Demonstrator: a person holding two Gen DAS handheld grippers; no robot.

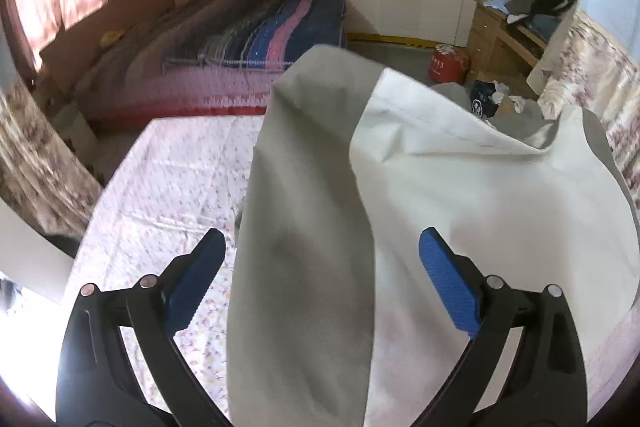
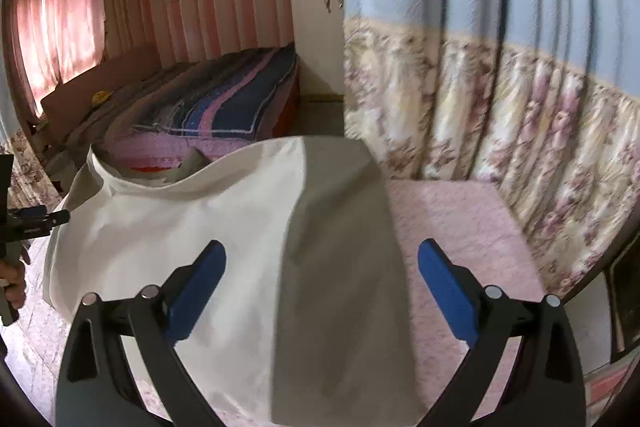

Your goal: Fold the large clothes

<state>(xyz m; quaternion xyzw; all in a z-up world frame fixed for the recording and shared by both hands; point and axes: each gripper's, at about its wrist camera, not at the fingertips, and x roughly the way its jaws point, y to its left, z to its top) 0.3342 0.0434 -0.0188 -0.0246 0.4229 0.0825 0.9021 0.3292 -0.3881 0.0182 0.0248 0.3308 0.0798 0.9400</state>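
Observation:
A large white garment with grey sleeves [image 1: 460, 195] lies on a floral-sheeted surface [image 1: 168, 179]. In the left wrist view a grey sleeve [image 1: 304, 227] runs between my left gripper's [image 1: 322, 247] wide-apart blue fingers [image 1: 444, 267]; they do not touch it. In the right wrist view the same garment [image 2: 192, 211] spreads out, and its other grey sleeve [image 2: 344, 267] runs between my right gripper's [image 2: 322, 259] open fingers [image 2: 200, 283]. The left gripper also shows at the left edge of the right wrist view [image 2: 32, 221], held by a hand.
A bed with a striped blue and pink blanket [image 1: 260, 31] stands beyond the surface. A wooden desk piled with clothes [image 1: 520, 23] and a red container [image 1: 446, 63] are at the back right. A floral curtain [image 2: 500, 131] hangs close on the right.

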